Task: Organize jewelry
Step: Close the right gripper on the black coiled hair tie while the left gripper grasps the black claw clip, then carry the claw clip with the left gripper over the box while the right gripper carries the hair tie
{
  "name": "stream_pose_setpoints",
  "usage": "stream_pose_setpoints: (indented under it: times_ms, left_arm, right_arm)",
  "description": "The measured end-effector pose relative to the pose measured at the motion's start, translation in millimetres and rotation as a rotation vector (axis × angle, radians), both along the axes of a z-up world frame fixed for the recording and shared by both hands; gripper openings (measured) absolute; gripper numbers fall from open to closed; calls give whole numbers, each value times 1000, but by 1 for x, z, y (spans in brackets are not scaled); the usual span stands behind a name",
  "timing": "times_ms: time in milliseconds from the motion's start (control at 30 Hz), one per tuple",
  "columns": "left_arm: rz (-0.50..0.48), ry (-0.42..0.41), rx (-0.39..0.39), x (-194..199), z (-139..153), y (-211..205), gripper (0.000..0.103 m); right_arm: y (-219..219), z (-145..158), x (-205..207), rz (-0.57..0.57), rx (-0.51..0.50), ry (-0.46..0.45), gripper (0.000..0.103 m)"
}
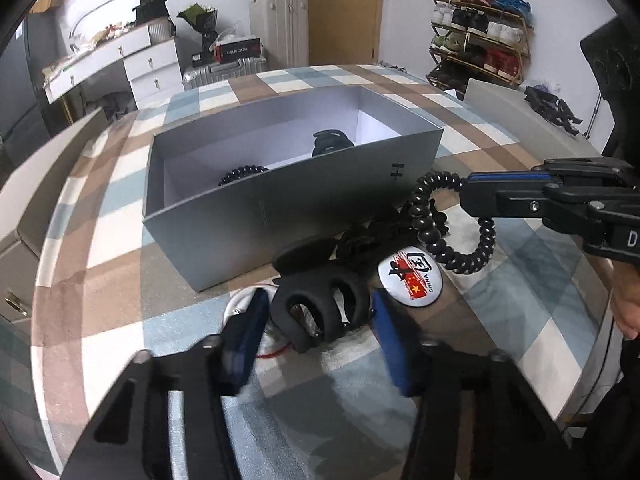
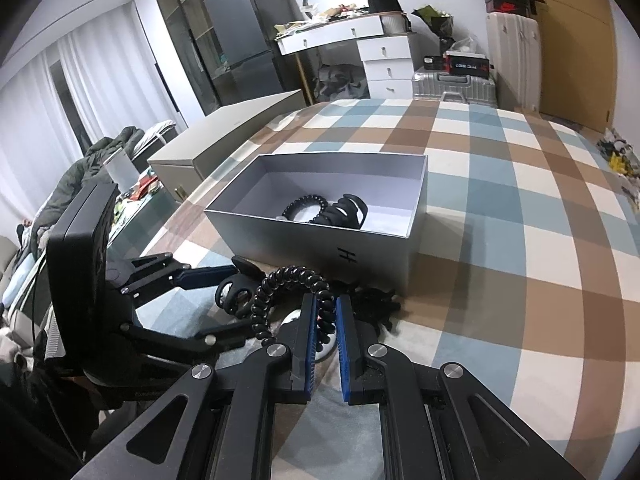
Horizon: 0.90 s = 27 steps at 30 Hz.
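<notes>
A grey open box [image 1: 248, 216] [image 2: 372, 248] stands on the checked tablecloth and holds a black coil hair tie [image 2: 306, 205] and a black claw clip [image 2: 346, 212]. My right gripper [image 2: 325, 312] [image 1: 464, 196] is shut on another black coil hair tie [image 1: 452, 232] [image 2: 288, 284], lifted just in front of the box. My left gripper [image 1: 318, 316] [image 2: 224, 280] is open, its blue pads on either side of a black claw clip [image 1: 320, 308] [image 2: 234, 290] lying on the cloth. A round China badge [image 1: 410, 276] lies next to it.
More dark hair pieces [image 2: 372, 298] lie against the box's front wall. A white round badge [image 1: 244, 308] sits under the left finger. A beige case [image 2: 224, 136] stands at the table's left edge. Shoe rack [image 1: 480, 36] and drawers [image 1: 148, 64] are behind.
</notes>
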State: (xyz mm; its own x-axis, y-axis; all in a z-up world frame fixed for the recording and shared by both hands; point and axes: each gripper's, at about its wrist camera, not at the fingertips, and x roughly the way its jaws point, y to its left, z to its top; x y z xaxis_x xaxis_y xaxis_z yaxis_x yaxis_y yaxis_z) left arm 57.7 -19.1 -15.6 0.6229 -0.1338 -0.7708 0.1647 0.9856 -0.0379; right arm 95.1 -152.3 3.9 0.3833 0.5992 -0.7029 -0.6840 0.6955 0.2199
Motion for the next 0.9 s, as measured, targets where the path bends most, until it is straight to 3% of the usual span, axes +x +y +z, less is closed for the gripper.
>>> stream_pose_setpoints:
  times_ms: [533,900]
  left_arm:
    - [7,-92,-48,-4,18,5,43]
    - [51,-192,-83,-9,37,15,43]
  right_arm:
    - [-3,6,0,-23,18,-36,9]
    - [-19,28,2,-96,143,-103,9]
